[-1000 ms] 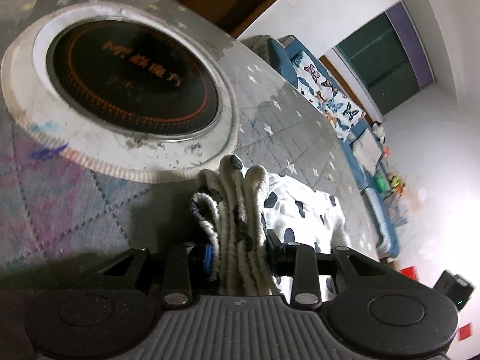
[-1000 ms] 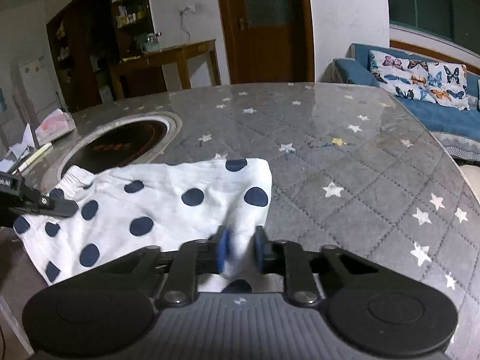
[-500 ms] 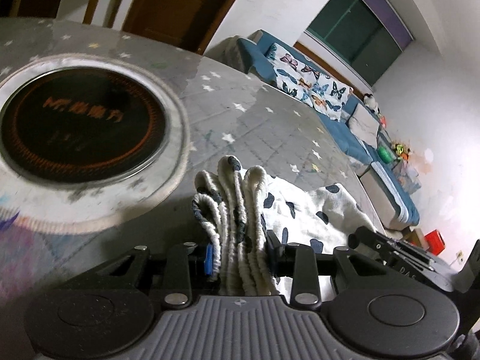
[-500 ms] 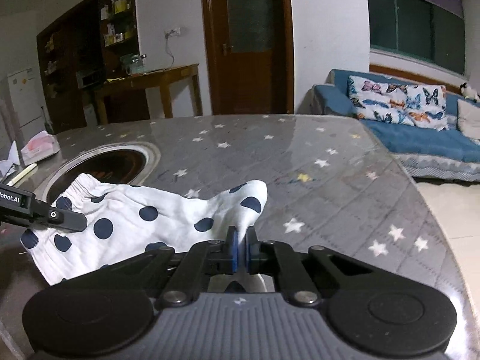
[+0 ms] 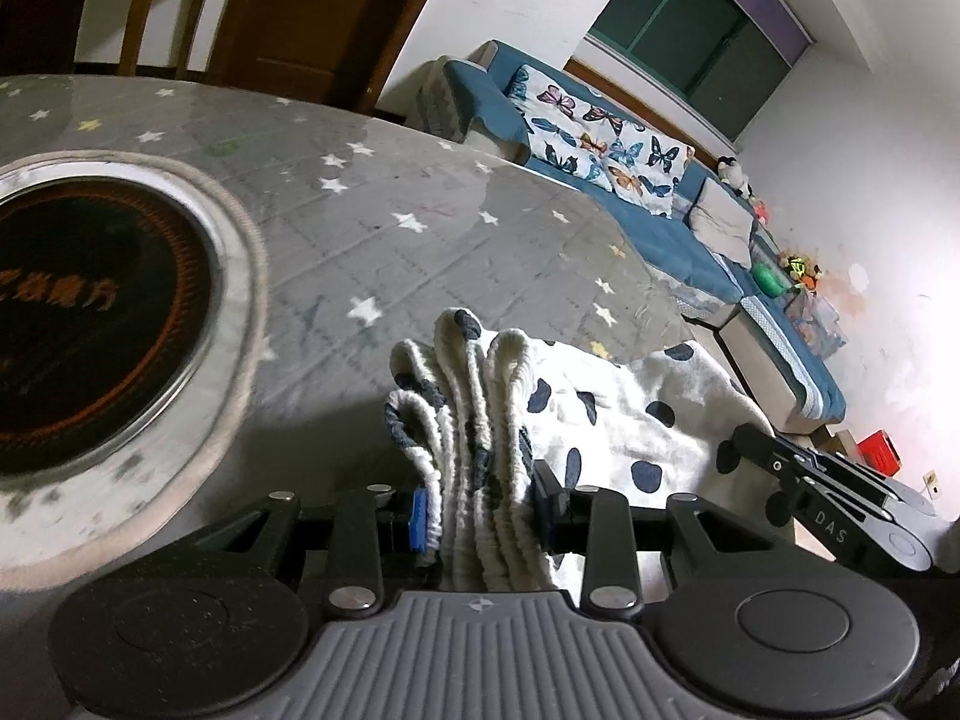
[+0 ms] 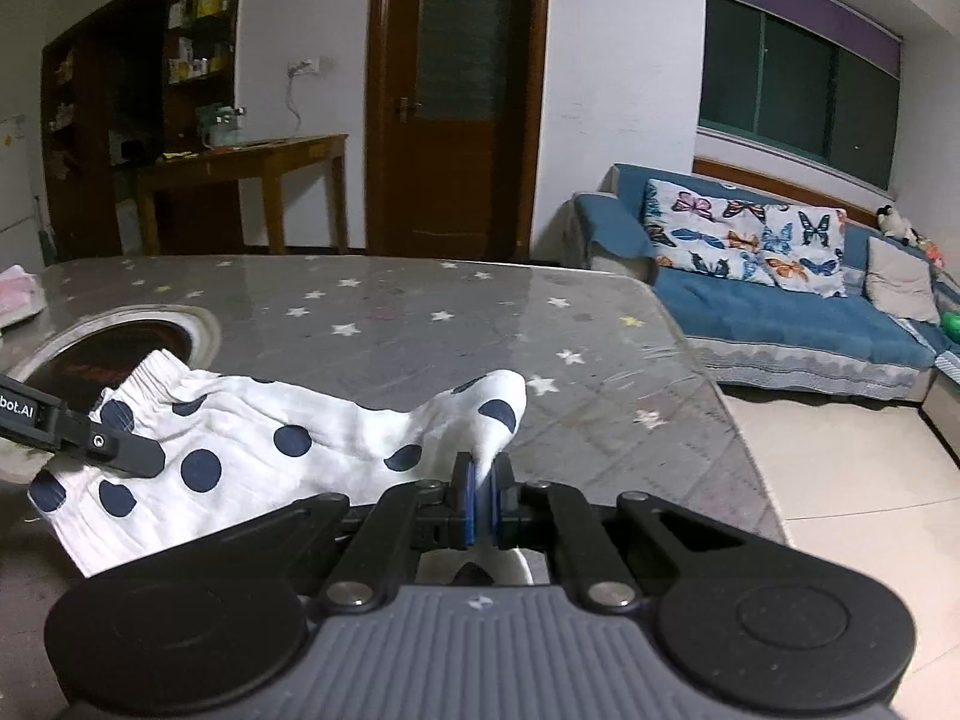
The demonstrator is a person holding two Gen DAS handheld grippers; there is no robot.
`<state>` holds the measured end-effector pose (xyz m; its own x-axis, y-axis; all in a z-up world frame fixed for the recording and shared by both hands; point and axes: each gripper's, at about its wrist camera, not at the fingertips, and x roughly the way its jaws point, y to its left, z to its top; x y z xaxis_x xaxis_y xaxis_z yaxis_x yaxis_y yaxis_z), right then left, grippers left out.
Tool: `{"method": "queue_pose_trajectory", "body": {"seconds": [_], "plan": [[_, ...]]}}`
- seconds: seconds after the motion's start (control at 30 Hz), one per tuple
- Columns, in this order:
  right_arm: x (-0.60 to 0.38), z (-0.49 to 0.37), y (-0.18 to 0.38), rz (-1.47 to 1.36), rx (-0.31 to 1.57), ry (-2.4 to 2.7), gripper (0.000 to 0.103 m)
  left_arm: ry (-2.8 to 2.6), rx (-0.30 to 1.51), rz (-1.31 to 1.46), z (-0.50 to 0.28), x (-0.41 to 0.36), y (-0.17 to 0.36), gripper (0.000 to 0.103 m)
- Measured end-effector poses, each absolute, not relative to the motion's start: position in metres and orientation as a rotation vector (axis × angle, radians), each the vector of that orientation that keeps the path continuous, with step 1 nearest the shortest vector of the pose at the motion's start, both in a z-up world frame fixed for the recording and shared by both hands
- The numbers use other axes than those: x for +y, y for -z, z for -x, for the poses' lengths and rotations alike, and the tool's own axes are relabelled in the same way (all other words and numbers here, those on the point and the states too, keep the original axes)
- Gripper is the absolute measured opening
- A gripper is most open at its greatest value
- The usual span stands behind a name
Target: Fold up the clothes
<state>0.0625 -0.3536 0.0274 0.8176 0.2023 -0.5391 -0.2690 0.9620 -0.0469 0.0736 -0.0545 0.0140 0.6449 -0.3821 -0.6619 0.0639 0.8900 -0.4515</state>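
White shorts with navy polka dots (image 6: 252, 438) hang stretched between my two grippers above the grey star-patterned table (image 6: 420, 324). My left gripper (image 5: 480, 510) is shut on the bunched elastic waistband (image 5: 480, 396); it also shows at the left of the right wrist view (image 6: 90, 441). My right gripper (image 6: 483, 507) is shut on the leg-hem corner (image 6: 495, 420); it also shows at the right of the left wrist view (image 5: 828, 510). The cloth (image 5: 648, 420) sags between them.
A round black induction cooktop (image 5: 78, 324) is set into the table at the left (image 6: 120, 348). A blue sofa with butterfly cushions (image 6: 780, 276) stands beyond the table's right edge. A wooden door (image 6: 456, 96), side table (image 6: 240, 180) and pink tissue pack (image 6: 18, 294) lie behind.
My right gripper closed on the hem corner and both grippers lifted the shorts off the table. The view has risen and tilted up toward the room.
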Motion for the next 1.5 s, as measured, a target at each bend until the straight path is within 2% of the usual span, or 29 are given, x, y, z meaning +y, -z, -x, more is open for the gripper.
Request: {"method": "queue_pose_trajectory", "body": {"seconds": [0.57,0.83,0.9,1.23,1.37,1.5], "plan": [[-0.366,-0.109,0.004,0.145,0.625,-0.181,0.005,0.228,0.874,0.392,-0.119,-0.073,0.003,0.036],[-0.365,-0.108,0.016,0.137,0.652,-0.17,0.012,0.219,0.87,0.358,-0.121,-0.072,0.005,0.045],[-0.366,-0.104,0.013,0.131,0.639,-0.17,0.019,0.214,0.87,0.353,-0.121,-0.071,0.005,0.046],[-0.369,-0.074,0.006,0.051,0.623,-0.225,0.019,0.192,0.86,0.313,-0.12,-0.07,0.002,0.057],[-0.365,-0.061,0.019,0.065,0.651,-0.243,0.025,0.187,0.86,0.304,-0.12,-0.069,0.003,0.06],[-0.366,-0.055,0.02,0.071,0.661,-0.248,0.027,0.182,0.858,0.293,-0.12,-0.065,0.003,0.063]]}}
